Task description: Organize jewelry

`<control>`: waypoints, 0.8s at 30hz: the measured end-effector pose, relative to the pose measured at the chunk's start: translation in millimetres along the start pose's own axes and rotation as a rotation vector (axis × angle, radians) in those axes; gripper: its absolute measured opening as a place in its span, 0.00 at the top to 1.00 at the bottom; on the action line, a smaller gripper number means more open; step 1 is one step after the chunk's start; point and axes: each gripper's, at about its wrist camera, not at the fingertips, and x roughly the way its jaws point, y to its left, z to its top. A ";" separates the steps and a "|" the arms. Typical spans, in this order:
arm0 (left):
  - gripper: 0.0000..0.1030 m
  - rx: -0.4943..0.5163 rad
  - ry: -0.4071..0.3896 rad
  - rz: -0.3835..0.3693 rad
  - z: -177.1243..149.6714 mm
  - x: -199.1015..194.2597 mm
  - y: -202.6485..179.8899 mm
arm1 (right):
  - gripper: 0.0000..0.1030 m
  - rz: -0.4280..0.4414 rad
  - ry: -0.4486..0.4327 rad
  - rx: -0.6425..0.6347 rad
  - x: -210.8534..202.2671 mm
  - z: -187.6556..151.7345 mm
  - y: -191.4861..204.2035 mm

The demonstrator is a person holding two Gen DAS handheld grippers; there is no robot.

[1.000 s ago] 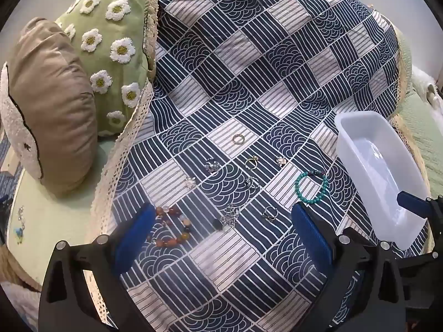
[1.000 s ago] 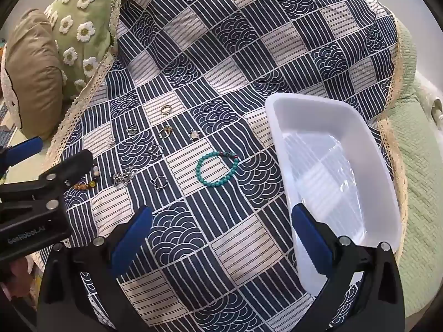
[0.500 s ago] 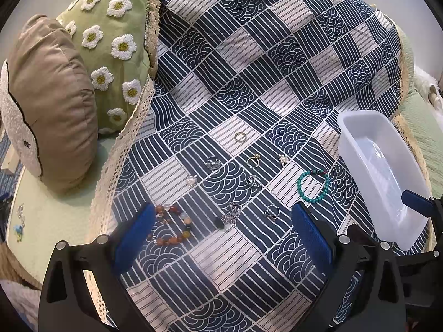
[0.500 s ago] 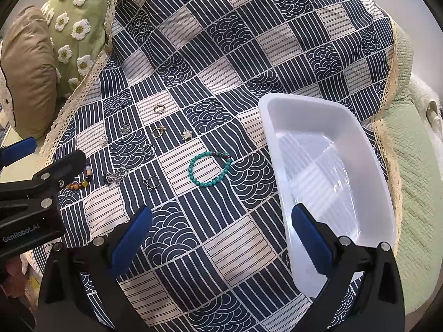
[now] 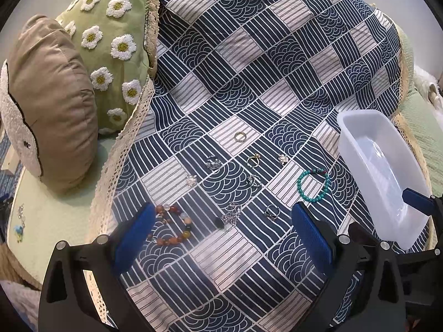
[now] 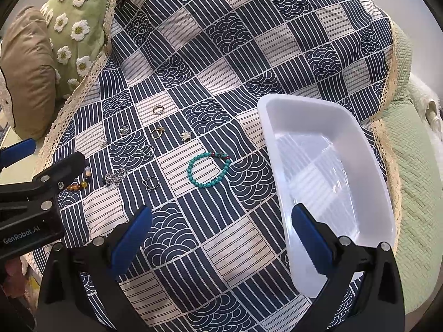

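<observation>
Jewelry lies on a navy-and-white patterned cloth (image 5: 249,63). A turquoise bead bracelet (image 5: 313,185) (image 6: 208,169) lies near a white plastic tray (image 5: 382,171) (image 6: 326,177), which is empty. An amber bead bracelet (image 5: 173,225) lies by my left gripper's left finger. Several small rings and charms lie between, among them a gold band (image 5: 239,136) (image 6: 158,109) and a silver chain cluster (image 5: 231,215) (image 6: 115,178). My left gripper (image 5: 221,238) is open and empty above the cloth. My right gripper (image 6: 218,238) is open and empty, its right finger over the tray's near end.
A tan pillow (image 5: 47,102) and a green daisy cushion (image 5: 113,36) stand at the left. A lace edge (image 5: 121,149) borders the cloth. Green quilted bedding (image 6: 415,171) lies to the right of the tray. The left gripper body (image 6: 30,202) shows in the right wrist view.
Both grippers have pulled back and up a little, so the jewelry and tray sit slightly farther away in view. Nothing was picked up; both stay open.
</observation>
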 end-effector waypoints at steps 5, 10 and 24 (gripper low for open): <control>0.08 0.004 0.000 0.002 0.4 -0.5 -1.4 | 0.04 -0.002 0.001 -0.006 -0.8 1.0 1.0; 0.08 0.005 -0.001 -0.003 -0.5 -0.6 -1.6 | 0.04 -0.002 -0.003 -0.005 -1.4 0.4 1.4; 0.08 0.005 -0.003 0.001 -0.4 -1.4 -0.1 | 0.04 -0.013 -0.003 -0.009 -1.0 0.0 2.3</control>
